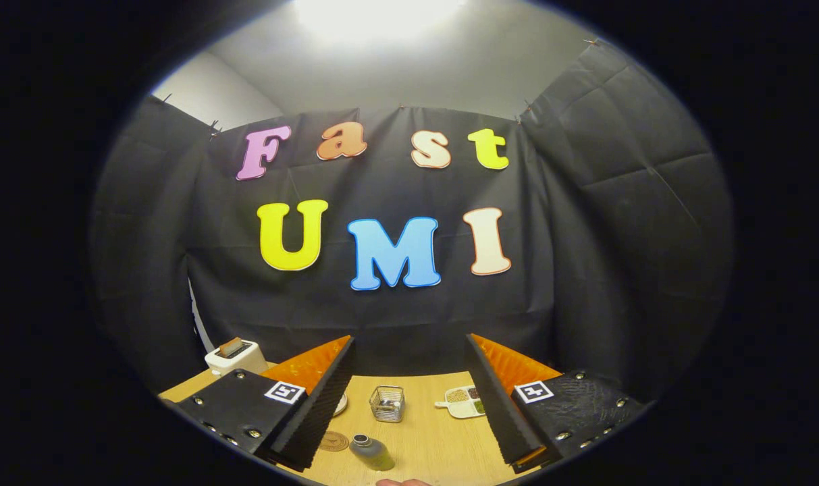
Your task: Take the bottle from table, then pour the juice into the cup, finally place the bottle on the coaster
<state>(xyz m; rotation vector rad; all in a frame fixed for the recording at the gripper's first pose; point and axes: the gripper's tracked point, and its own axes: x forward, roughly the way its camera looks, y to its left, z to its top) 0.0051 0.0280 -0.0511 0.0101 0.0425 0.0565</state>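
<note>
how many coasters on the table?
1. The coaster lies just left of the bottle, beside the left finger of the open tongs. More could hide behind the fingers.

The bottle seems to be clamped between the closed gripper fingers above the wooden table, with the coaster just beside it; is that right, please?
Not quite: the bottle lies free on the wooden table between the open gripper fingers, untouched. The coaster is indeed beside it, as the gripper view shows.
</note>
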